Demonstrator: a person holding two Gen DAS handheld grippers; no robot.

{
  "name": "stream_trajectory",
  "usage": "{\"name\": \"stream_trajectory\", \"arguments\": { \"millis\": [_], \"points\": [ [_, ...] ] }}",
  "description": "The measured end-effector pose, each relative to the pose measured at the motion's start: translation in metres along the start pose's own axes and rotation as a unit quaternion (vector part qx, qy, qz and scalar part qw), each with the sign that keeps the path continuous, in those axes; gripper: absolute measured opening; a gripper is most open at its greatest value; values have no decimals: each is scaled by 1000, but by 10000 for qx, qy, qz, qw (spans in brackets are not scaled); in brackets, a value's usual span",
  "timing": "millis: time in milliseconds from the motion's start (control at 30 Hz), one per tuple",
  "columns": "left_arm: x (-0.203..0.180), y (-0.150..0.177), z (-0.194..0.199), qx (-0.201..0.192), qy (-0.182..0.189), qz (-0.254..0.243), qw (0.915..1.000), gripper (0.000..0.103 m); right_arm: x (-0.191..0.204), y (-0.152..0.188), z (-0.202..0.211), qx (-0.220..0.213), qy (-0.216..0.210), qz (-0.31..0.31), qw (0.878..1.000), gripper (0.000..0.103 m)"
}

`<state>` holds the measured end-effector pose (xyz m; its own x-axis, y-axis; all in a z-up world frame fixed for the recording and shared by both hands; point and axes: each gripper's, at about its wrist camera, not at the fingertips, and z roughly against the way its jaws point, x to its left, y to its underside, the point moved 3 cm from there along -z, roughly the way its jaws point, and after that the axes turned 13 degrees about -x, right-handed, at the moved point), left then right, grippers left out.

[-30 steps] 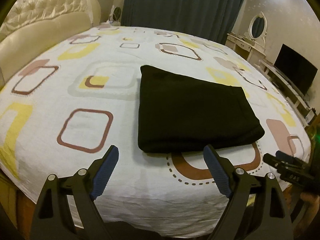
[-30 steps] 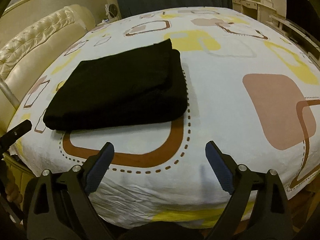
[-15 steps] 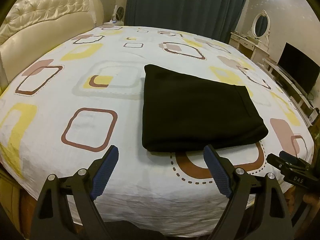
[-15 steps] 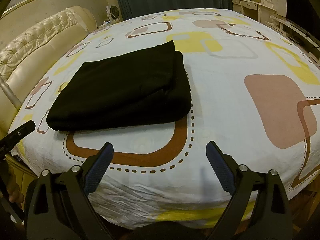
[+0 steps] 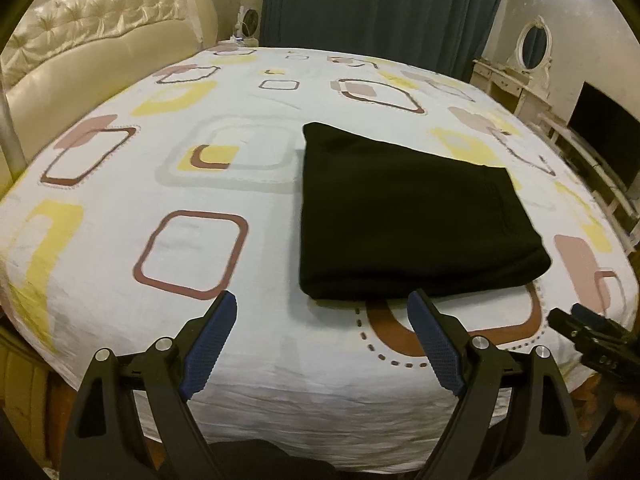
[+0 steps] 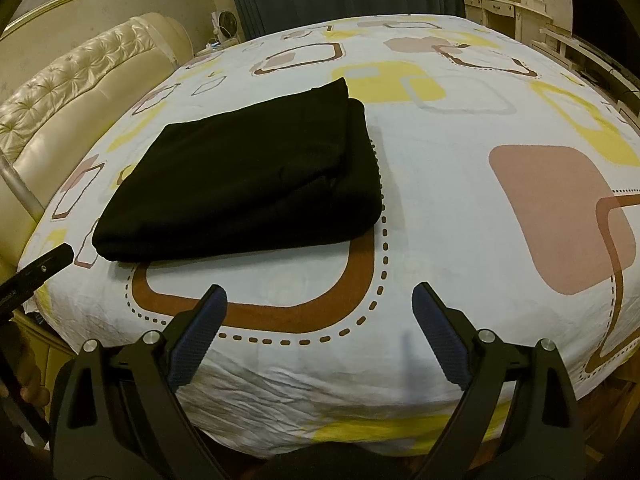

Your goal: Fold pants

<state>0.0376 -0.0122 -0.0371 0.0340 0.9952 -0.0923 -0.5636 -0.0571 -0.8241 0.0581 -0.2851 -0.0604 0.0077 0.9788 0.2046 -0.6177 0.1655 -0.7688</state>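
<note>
Black pants (image 5: 404, 216) lie folded into a flat, thick rectangle on the patterned bed sheet (image 5: 160, 184). In the right wrist view they (image 6: 248, 184) lie left of centre, with stacked layers showing at their right edge. My left gripper (image 5: 322, 304) is open and empty, held over the near edge of the bed, short of the pants. My right gripper (image 6: 320, 296) is open and empty, also over the near edge. The right gripper's tip (image 5: 588, 332) shows at the right edge of the left wrist view, and the left gripper's tip (image 6: 36, 272) at the left edge of the right wrist view.
A cream tufted headboard (image 5: 92, 48) runs along the left of the bed. Dark curtains (image 5: 380, 8) hang behind it. A white dressing table with an oval mirror (image 5: 532, 44) and a dark TV screen (image 5: 604, 136) stand to the right.
Both grippers have drawn back and risen slightly from the bed, so the pants look a little farther away. The pants have not moved. Both grippers stay open.
</note>
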Motion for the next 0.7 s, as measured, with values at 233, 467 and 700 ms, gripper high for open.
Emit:
{"name": "stream_trajectory", "arguments": {
  "millis": [233, 467, 700],
  "points": [
    [-1, 0, -1, 10, -28, -93, 10000, 86, 2, 2, -2, 47, -12, 12, 10000, 94],
    [0, -1, 1, -20, -115, -49, 9999, 86, 4, 4, -3, 59, -54, 21, 10000, 94],
    [-2, -1, 1, 2, -126, -118, 9999, 86, 7, 7, -5, 115, -95, 38, 9999, 94]
  ]
}}
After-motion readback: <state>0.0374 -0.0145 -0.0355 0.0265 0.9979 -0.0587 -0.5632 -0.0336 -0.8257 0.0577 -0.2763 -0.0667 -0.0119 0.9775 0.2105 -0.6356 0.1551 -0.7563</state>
